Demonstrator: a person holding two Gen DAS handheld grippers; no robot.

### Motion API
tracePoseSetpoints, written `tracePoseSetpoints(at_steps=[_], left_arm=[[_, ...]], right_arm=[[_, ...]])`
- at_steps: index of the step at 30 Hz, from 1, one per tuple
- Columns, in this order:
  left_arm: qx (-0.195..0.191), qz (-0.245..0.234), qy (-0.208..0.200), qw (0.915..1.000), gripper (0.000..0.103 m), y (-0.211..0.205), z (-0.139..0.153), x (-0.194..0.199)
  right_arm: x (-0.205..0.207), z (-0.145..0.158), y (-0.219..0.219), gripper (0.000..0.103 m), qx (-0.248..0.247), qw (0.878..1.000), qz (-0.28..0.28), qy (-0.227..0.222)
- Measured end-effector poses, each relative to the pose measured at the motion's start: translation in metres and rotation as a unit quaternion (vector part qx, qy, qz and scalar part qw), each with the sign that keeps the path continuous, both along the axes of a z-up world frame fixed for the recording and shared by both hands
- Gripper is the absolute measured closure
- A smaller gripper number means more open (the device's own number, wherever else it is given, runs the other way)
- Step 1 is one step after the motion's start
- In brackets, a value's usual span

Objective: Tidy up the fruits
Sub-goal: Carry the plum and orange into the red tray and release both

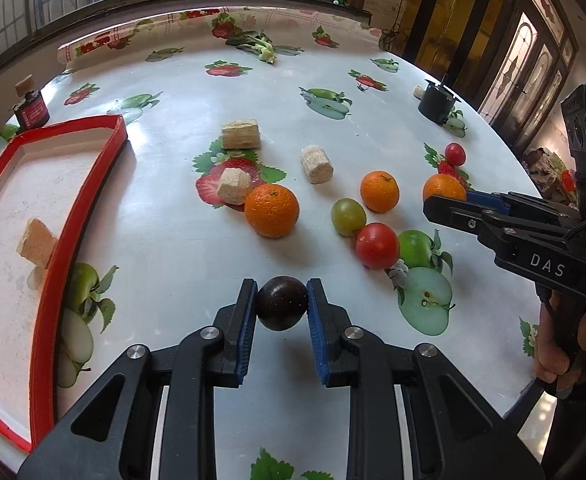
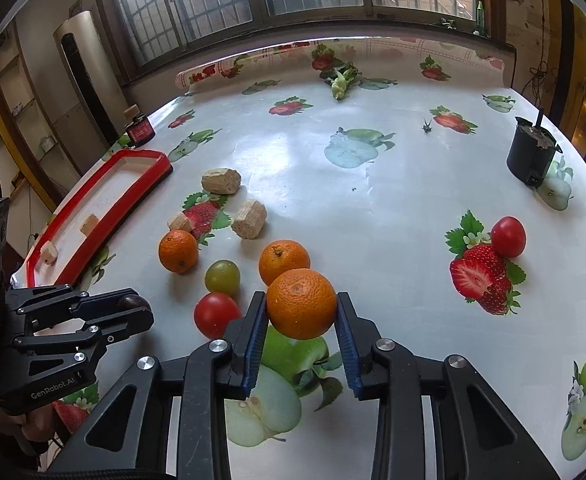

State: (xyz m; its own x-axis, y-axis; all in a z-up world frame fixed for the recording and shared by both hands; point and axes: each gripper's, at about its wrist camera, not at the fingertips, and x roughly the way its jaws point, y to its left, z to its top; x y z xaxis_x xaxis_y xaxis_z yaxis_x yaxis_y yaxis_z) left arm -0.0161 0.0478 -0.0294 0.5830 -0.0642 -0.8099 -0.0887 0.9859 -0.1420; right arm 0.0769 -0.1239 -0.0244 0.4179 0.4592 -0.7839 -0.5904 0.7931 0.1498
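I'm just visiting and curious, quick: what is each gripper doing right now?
Left gripper: closed on a dark plum.
Right gripper: closed on an orange.

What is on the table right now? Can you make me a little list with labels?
left claw: shut on a dark plum
right claw: shut on an orange
loose oranges: two, near one, far one
red tomatoes: two, big one, small one
green fruit: touching the big tomato
red tray: left side, holds a tan block
loose tan blocks: three, behind the fruit
black pot: far right
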Motion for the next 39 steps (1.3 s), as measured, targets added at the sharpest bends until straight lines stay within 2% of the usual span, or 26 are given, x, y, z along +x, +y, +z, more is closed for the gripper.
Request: tracePoseSetpoints(at_steps=[8, 39], left_arm=[[0.007, 0.050, -0.016, 0.9986, 0.081, 0.033, 0.012, -0.023], [0.026, 0.151, -0.041, 0.9874, 0.081, 0.115, 0.030, -0.072]], right_arm=[[-0.022, 0.016, 0.027, 0.069, 0.011, 0.999, 0.037, -0.010], [-0.066, 0.039, 0.137, 0.069, 0.031, 0.988, 0.150, -0.012]])
